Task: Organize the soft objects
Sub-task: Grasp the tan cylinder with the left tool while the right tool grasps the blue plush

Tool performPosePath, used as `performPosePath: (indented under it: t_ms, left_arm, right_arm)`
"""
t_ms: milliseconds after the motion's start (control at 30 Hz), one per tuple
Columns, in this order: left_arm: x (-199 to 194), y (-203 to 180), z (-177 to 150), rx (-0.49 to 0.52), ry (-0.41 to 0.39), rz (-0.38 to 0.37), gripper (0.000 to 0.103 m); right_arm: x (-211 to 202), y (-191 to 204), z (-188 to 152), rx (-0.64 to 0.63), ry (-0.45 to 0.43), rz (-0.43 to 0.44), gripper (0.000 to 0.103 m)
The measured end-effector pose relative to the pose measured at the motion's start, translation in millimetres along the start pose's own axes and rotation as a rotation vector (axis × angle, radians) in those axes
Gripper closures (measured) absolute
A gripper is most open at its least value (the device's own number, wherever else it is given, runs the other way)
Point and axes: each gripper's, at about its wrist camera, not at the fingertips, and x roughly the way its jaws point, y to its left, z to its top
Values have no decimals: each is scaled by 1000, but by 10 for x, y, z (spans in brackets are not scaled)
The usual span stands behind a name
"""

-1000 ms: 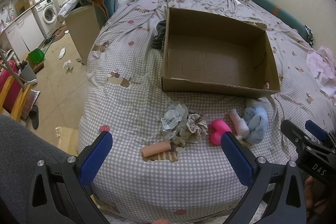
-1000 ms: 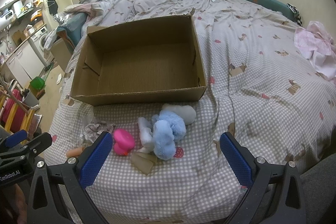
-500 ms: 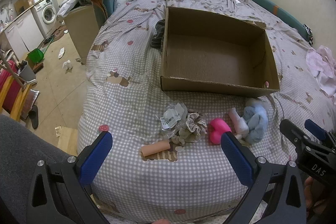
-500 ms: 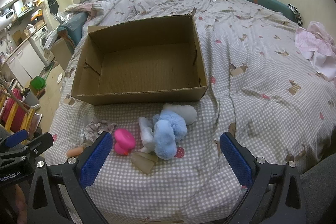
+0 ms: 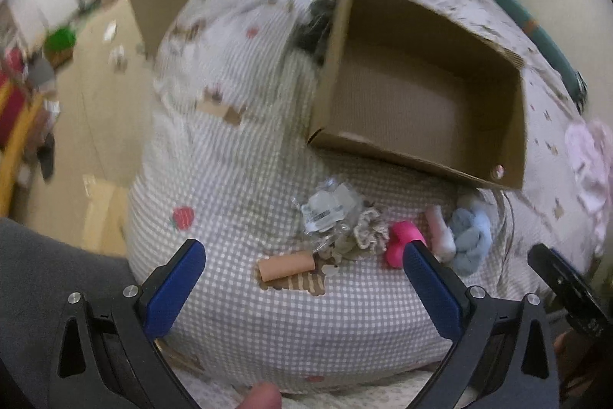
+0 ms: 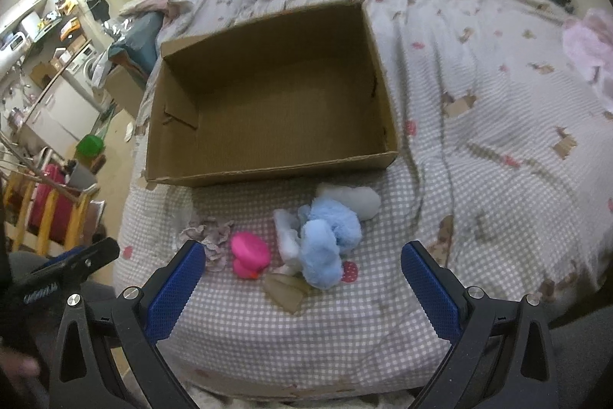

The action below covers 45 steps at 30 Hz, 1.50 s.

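Both tools stand with their blue-padded jaws spread wide and nothing between them: the left gripper [image 5: 302, 269] hangs over the near edge of the grey-and-white checked bedspread [image 5: 237, 179], the right gripper [image 6: 302, 267] over the same edge further along.

The soft things lie in a loose row in the lower middle of both views, just in front of the open, empty brown cardboard box [image 6: 268, 102]. In the right wrist view the fluffy light-blue plush toy [image 6: 325, 236] sits at centre, touching a white plush piece [image 6: 354, 198] behind it, with the bright pink rounded soft toy [image 6: 249, 255] just to its left and a crumpled beige fabric scrunchie [image 6: 210, 236] left again. The left wrist view, blurred, adds a peach-coloured foam roll [image 5: 285, 265] at lower centre and a crinkled clear plastic wrapper with a barcode label [image 5: 327, 211] above it.

All of these look light and yielding. The plush should compress a good deal, so a bite across its thick body would likely hold better than one on a fringe of fur. The roll is probably best taken across its middle. The wrapper looks slippery and may slide out. The bedspread is slack and could be pinched along with anything taken too low.
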Motion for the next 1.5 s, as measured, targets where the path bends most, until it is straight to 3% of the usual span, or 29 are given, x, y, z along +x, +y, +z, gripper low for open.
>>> performPosePath:
  t_ms: [100,267,367,633,700,767,900,1100,1267,1400,1500]
  left_arm:
    - [271,130,27,-67,109,0,11]
    - [621,161,-56,-85,218,33,39]
    - [839,128,-82,-73,266,59,45]
    - [1128,-62,-107,-13,287,74,64]
    - [1133,-83,-108,-2,278,79,83]
    - [1108,-104,-94,4,271,61,92]
    - [993,-105,-33,4,279,28,99]
    - [419,3,-110,16,252,-21,99]
    - [-88,59,5,35,174,-79,99]
    - [-239,89,202,79,86,-67,99]
    - [-199,-3,313,103,63,-66,99]
  right_arm:
    - [135,-108,130,30,55,32,0]
    - [337,-331,148,109,83,41,0]
    - [442,-429,111,150,118,25,0]
    - [400,-455,157,152,95,36,0]
    - [417,-477,162,159,101,42,0]
    - [404,-487,166,161,100,44,0]
    - [402,-491,174,156,94,37,0]
    - [417,-518,160,164,98,23,0]
    - [391,-583,162,187,90,27,0]
    - [413,-633,168,208,108,56,0]
    - [466,-660,197,225,130,74,0]
